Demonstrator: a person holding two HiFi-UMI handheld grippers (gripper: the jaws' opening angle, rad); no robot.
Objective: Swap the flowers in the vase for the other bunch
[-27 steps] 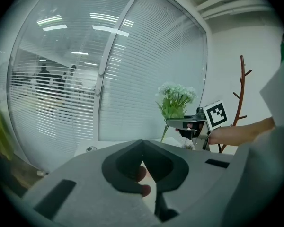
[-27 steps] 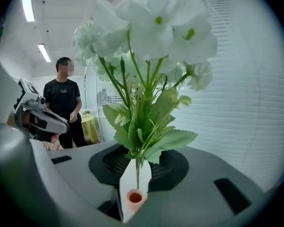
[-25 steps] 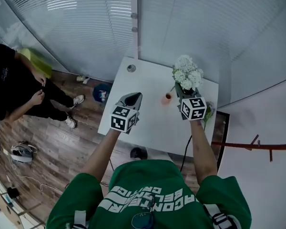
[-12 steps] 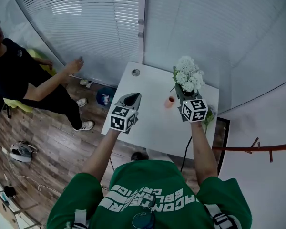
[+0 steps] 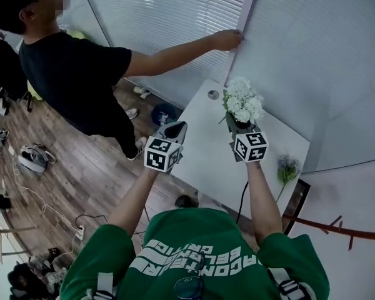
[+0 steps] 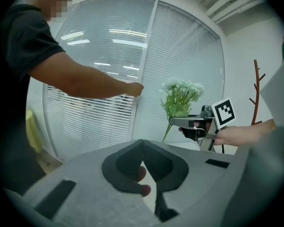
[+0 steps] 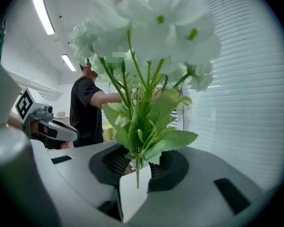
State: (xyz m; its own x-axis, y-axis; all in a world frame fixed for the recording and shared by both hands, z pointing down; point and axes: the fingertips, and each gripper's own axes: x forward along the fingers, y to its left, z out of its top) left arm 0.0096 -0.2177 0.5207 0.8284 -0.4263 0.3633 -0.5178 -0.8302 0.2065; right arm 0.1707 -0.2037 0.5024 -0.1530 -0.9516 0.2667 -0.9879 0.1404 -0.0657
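Note:
My right gripper (image 5: 236,125) is shut on the green stems of a bunch of white flowers (image 5: 244,99), held upright above the white table (image 5: 203,161). In the right gripper view the stems (image 7: 138,160) sit pinched between the dark pads (image 7: 168,167) of the right gripper (image 7: 137,169). My left gripper (image 5: 175,127) hangs over the table's left edge, its jaws meeting at the tips with nothing held; in its own view, the left gripper (image 6: 143,143) looks the same. A second, paler bunch (image 5: 287,166) lies on the table's right side. No vase is in sight.
A bystander in a black shirt (image 5: 69,74) stands left of the table, one hand (image 5: 228,39) on the window post. Blinds cover the glass wall behind. A small round fitting (image 5: 212,94) sits at the table's far corner. Cables and shoes lie on the wooden floor (image 5: 62,186).
Both grippers and the white bunch have shifted left across the table. The bystander has stepped up and laid a hand on the window post. The small orange vase has gone out of sight.

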